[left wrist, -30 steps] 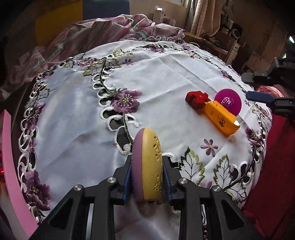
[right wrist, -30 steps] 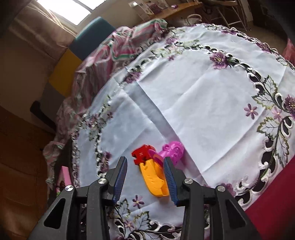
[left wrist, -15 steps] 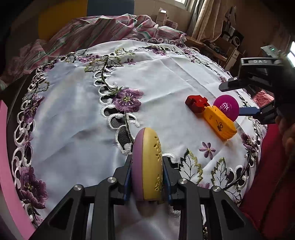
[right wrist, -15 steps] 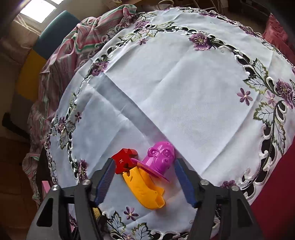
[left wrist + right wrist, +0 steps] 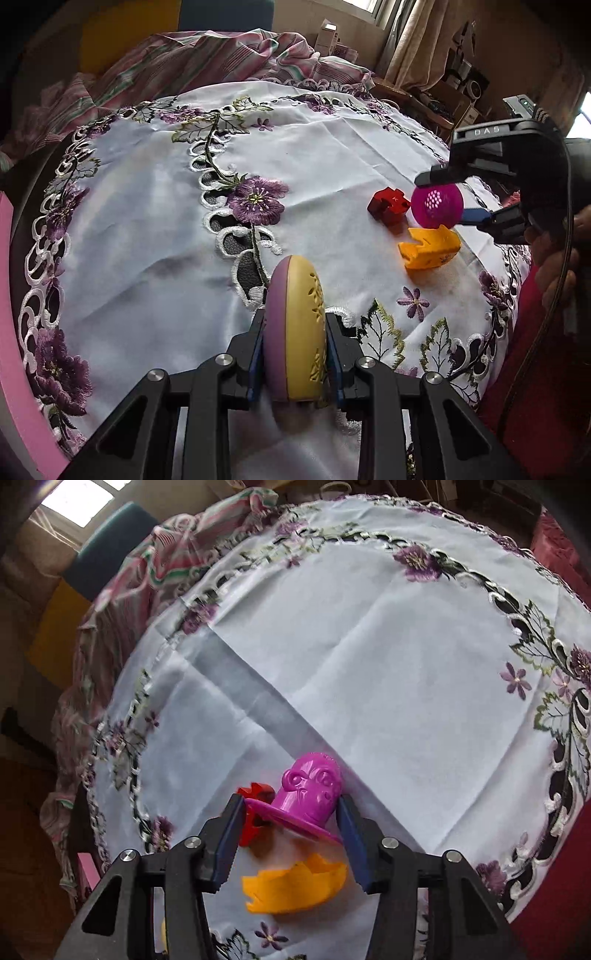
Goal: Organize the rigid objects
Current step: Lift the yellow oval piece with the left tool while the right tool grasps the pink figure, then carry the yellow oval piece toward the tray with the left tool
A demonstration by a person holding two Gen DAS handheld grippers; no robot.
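My left gripper (image 5: 295, 321) is shut on an oval yellow-and-purple object (image 5: 295, 339), held on edge just above the embroidered white tablecloth (image 5: 155, 229). At the right, my right gripper (image 5: 291, 805) has its jaws closing around a magenta face-shaped toy with a flat round base (image 5: 312, 794). Both pads touch it. In the left wrist view that toy (image 5: 436, 203) sits between the right gripper's (image 5: 443, 199) fingers. A red notched block (image 5: 388, 205) (image 5: 255, 812) lies just left of the toy. An orange notched piece (image 5: 428, 251) (image 5: 295, 886) lies below it, blurred in the right wrist view.
A striped pink cloth (image 5: 207, 55) is bunched beyond the table's far edge. A pink edge (image 5: 11, 332) runs along the left. Red fabric (image 5: 535, 369) hangs at the right, where a person's hand (image 5: 554, 266) holds the right gripper. Cluttered shelves (image 5: 454, 88) stand at the back right.
The right gripper came in over the magenta toy, spread wider, then closed onto it. The orange piece has turned and shifted. The left gripper holds its oval object as before.
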